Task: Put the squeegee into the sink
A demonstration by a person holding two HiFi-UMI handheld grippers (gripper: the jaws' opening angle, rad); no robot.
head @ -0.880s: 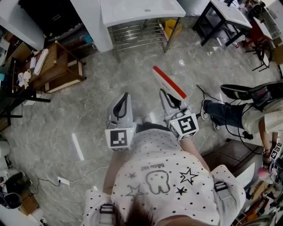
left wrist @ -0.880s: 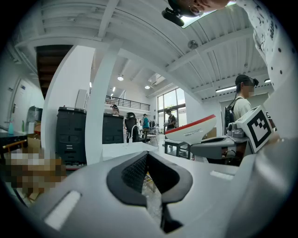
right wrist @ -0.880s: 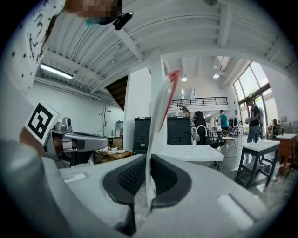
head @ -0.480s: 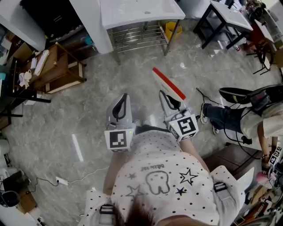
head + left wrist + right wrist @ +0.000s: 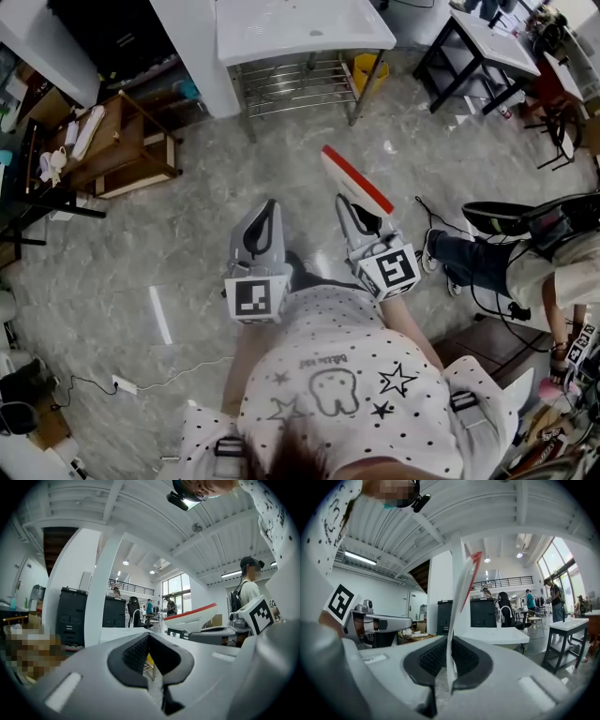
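Observation:
The squeegee (image 5: 357,181), white with a red edge, sticks out forward from my right gripper (image 5: 349,204), which is shut on its lower end. In the right gripper view its thin blade (image 5: 461,597) stands upright between the pads. My left gripper (image 5: 266,208) is held level beside it, shut and empty, with its pads meeting at the tip (image 5: 149,639). The left gripper view shows the squeegee (image 5: 191,618) to the right. The white sink (image 5: 300,23) stands ahead on a metal frame, some way off across the floor, and also shows past the jaws (image 5: 494,635).
A wire rack (image 5: 291,80) and a yellow bin (image 5: 368,67) sit under the sink. A wooden shelf unit (image 5: 117,141) stands at the left and a black-framed table (image 5: 478,42) at the right. Another person's legs (image 5: 487,248) and cables lie at the right.
The sink and the floor have slid slightly down the head view as the person steps toward it. Both grippers keep their pose, and the squeegee stays gripped.

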